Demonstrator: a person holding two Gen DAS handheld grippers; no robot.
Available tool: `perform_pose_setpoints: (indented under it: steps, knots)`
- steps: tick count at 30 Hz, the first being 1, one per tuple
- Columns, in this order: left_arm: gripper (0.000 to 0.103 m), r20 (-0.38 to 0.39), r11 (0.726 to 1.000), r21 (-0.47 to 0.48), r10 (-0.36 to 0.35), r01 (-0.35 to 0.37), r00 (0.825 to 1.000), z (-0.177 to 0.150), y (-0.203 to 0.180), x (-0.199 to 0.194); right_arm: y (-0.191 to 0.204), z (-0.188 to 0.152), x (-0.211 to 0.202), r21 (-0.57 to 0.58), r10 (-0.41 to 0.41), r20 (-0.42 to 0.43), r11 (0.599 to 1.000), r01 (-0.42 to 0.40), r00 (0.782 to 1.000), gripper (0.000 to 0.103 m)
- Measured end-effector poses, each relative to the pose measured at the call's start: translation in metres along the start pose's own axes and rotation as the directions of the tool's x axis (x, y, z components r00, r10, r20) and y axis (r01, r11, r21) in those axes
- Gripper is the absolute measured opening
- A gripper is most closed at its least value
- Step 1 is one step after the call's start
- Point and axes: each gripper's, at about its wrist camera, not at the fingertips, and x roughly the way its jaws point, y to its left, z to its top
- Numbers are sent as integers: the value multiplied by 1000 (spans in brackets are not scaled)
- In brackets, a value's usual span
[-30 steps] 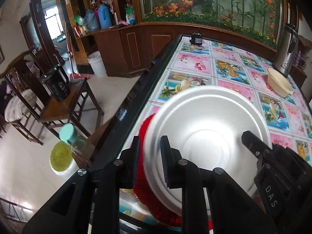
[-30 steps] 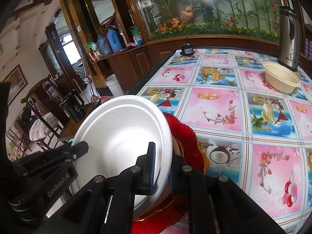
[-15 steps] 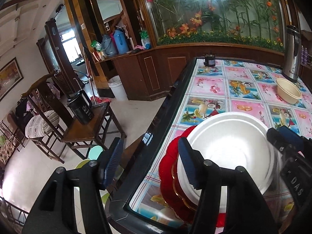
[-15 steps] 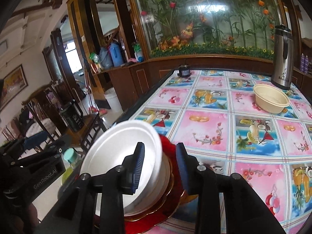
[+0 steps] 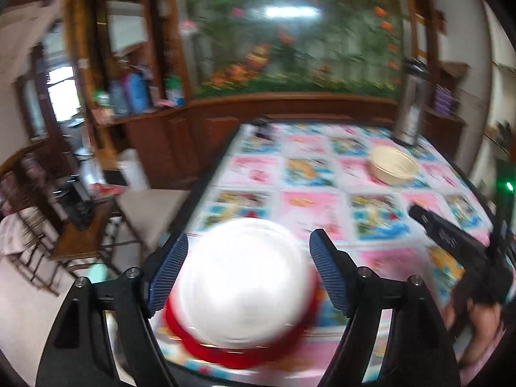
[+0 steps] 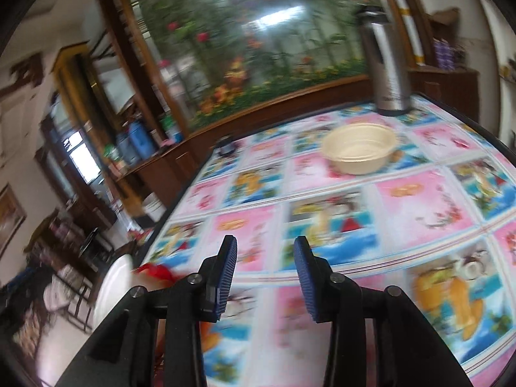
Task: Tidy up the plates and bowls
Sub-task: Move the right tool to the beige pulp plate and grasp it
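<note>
While the round white plastic bowl [image 5: 242,285] is sitting on the red plate [image 5: 225,351] at the table's near edge, the left gripper [image 5: 248,274] is hanging released above it. The right gripper [image 6: 264,274], likewise released and empty, is facing the cream bowl [image 6: 359,151] far beyond the white bowl; a level, centred approach to its rim is advisable.

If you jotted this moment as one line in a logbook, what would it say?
left gripper: open, over white plate | white plate: on red plate | right gripper: open, empty | cream bowl: untouched
</note>
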Motion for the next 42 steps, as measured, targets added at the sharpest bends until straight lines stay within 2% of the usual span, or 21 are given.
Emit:
perform_pose_setpoints:
  steps: [2, 4, 7, 10, 14, 16, 19, 23, 25, 28, 29, 31, 33, 42]
  knots:
    - [78, -55, 996, 18, -83, 84, 995, 5, -25, 12, -27, 10, -2, 24, -37, 7, 999, 37, 999, 40]
    - [78, -137, 984, 12, -174, 177, 975, 17, -52, 31, -48, 19, -3, 35, -68, 16, 997, 67, 998, 40]
    - [78, -193, 971, -29, -240, 239, 951, 40, -78, 52, -84, 42, -2, 71, -105, 26, 992, 103, 994, 40]
    - [78, -205, 978, -8, -207, 210, 957, 68, -103, 73, -118, 69, 3, 122, -120, 31, 986, 116, 992, 41]
    - [78, -246, 984, 11, -168, 176, 955, 103, -132, 106, -159, 109, 23, 241, -83, 52, 968, 68, 995, 41]
    - [78, -304, 987, -2, -152, 159, 940, 120, -146, 133, -181, 127, 42, 349, -43, 64, 937, 18, 997, 41]
    - [78, -348, 991, -5, -125, 132, 929, 137, -158, 160, -201, 142, 76, 480, 35, 56, 876, -57, 998, 41]
    - [78, -389, 995, -19, -96, 96, 916, 150, -172, 192, -216, 143, 110, 552, 58, 43, 831, -72, 997, 41]
    - [78, -419, 994, -43, -113, 105, 901, 154, -181, 213, -230, 135, 124, 585, 70, 33, 807, -75, 997, 41]
    - [78, -439, 994, -63, -111, 93, 892, 158, -193, 241, -248, 127, 143, 622, 132, -3, 776, -101, 991, 40]
    - [78, -443, 993, -72, -114, 92, 889, 160, -196, 248, -251, 128, 146, 638, 183, 8, 756, -146, 983, 40]
    - [78, -439, 991, -99, -125, 90, 890, 161, -201, 263, -249, 132, 148, 618, 211, 20, 766, -178, 977, 40]
    - [78, -442, 989, -111, -136, 96, 887, 161, -206, 274, -244, 135, 151, 587, 202, 7, 792, -167, 979, 40]
    - [78, -476, 982, -147, -172, 114, 863, 152, -218, 307, -237, 128, 171, 569, 170, -66, 816, -103, 983, 40]
